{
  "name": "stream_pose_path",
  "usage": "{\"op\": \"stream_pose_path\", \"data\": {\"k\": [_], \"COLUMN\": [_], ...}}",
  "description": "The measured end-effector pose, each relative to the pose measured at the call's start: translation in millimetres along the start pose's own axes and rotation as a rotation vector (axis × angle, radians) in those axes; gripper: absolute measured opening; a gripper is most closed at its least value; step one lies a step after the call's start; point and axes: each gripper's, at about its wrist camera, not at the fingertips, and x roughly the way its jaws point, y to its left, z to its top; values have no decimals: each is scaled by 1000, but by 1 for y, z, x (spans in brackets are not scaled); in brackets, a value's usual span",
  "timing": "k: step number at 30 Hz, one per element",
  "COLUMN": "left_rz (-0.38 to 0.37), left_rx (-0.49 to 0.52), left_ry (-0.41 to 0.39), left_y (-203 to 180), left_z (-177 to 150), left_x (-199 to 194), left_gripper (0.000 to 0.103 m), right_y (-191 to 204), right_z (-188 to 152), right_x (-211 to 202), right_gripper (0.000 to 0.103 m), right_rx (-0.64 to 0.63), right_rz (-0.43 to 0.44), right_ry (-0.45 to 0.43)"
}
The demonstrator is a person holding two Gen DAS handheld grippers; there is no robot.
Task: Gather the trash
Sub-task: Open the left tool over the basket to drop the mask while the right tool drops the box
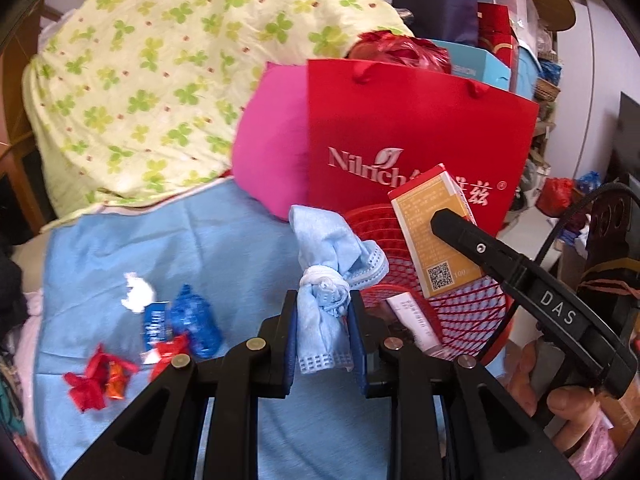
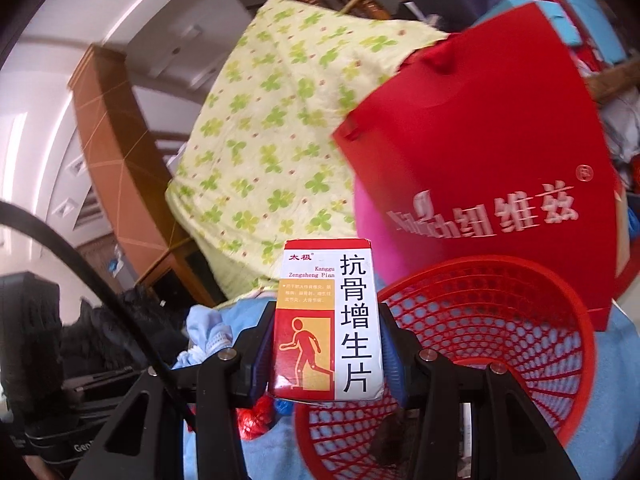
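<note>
My left gripper is shut on a knotted light-blue face mask, held up just left of the red mesh basket. My right gripper is shut on a red, white and orange medicine box; in the left wrist view that box hangs over the basket, pinched by a black finger. A white tube lies inside the basket. Loose on the blue cloth are a white paper scrap, a crumpled blue wrapper and red wrappers.
A red paper bag stands right behind the basket, with a pink cushion beside it. A clover-print quilt is piled at the back. Boxes and bags are stacked at the far right. A person's fingers grip the right handle.
</note>
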Motion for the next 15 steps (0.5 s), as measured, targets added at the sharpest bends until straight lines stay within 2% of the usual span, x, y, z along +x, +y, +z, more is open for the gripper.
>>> {"op": "stream_pose_path", "data": {"k": [4,6,7,9,15], "left_rz": [-76,-115,-125,-122,-122], "left_rx": [-19,-15,-9,-1,-19], "left_ry": [12,26,32,43,66], "left_y": [-7,-13,-15,-20,-15], "left_z": [9,13,15,15,-2], "left_x": [18,29,33,42,44], "left_gripper": [26,27,35,51,53], "right_y": [-20,-29,-35,-43,-49], "right_z": [8,10,11,14,17], "right_x": [-6,-8,-10,-12,-18], "right_gripper": [51,61,67,68,68], "right_rx": [76,119,150,176,186], "right_rz": [-36,-53,-61,-71,-99], "right_ry": [-20,-26,-34,-45,-66]}}
